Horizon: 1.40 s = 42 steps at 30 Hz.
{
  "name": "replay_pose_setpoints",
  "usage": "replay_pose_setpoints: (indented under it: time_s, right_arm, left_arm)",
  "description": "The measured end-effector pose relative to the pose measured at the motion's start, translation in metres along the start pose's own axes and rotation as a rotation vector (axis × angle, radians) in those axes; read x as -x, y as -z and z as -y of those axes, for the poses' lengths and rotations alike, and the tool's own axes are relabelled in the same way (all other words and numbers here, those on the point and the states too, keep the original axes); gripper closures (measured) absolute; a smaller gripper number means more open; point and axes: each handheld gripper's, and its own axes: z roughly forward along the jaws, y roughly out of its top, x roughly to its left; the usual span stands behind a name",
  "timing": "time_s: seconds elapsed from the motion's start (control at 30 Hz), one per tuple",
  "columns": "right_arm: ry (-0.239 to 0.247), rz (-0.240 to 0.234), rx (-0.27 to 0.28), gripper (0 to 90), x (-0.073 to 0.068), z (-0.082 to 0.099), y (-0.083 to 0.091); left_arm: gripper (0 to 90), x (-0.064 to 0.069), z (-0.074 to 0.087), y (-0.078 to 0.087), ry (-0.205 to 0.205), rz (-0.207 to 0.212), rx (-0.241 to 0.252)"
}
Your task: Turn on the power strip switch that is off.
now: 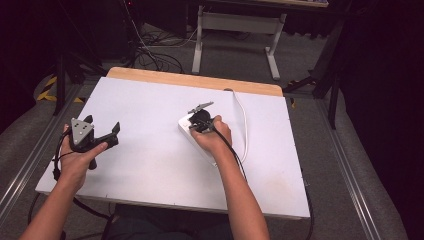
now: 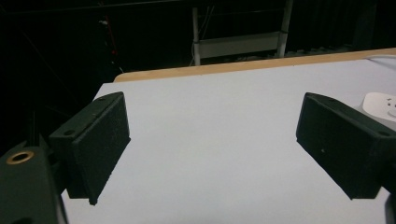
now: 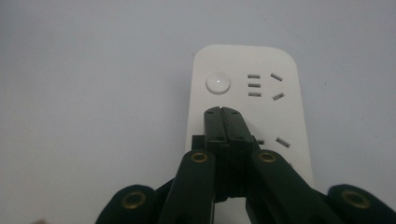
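A white power strip [image 3: 243, 70] lies flat on the white table [image 1: 150, 165], its round button [image 3: 218, 83] near the far end beside several socket slots. My right gripper [image 3: 223, 112] is shut, jaws pressed together with nothing between them, tips over the strip just short of the button; I cannot tell whether they touch it. In the high view the right gripper [image 1: 202, 120] points down over the strip [image 1: 186, 126] at the table's middle. My left gripper [image 1: 103, 123] is held at the table's left, jaws wide and empty. Between the left gripper's [image 2: 214, 116] jaws lies bare table, with the strip's corner [image 2: 380, 105] at far right.
The strip's white cable [image 1: 245, 125] runs from the far edge down the right of the table. A wooden strip [image 1: 195, 80] borders the far edge. Beyond it stand a metal table frame [image 1: 235, 25] and loose cables on the floor [image 1: 150, 57].
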Motion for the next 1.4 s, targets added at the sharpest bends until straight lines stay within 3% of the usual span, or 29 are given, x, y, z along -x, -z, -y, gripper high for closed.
replay_pose_setpoints:
  time_s: [0.3, 0.43, 0.53, 0.7, 1.13, 1.4]
  right_arm:
    - [0.024, 0.004, 0.015, 90.0, -0.001, 0.002, 0.0]
    - [0.01, -0.013, 0.05, 90.0, -0.002, 0.002, -0.001]
    - [0.051, 0.014, 0.066, 90.0, -0.003, 0.0, 0.0]
    - [0.025, 0.004, 0.163, 90.0, 0.002, -0.003, 0.013]
    - [-0.017, 0.006, 0.263, 90.0, 0.017, 0.005, 0.046]
    - [-0.035, -0.016, 0.335, 90.0, 0.027, 0.014, 0.068]
  left_arm:
    - [10.4, -0.001, 0.0, 0.0, 0.011, 0.001, 0.001]
    - [10.4, -0.001, -0.001, 0.0, 0.015, 0.004, 0.003]
    - [10.4, -0.001, 0.0, 0.0, 0.018, 0.005, 0.005]
    - [10.4, -0.003, 0.0, 0.001, 0.028, 0.007, 0.009]
    - [10.4, -0.003, 0.0, 0.001, 0.048, 0.009, 0.012]
    - [10.4, -0.002, 0.0, 0.0, 0.039, 0.014, 0.005]
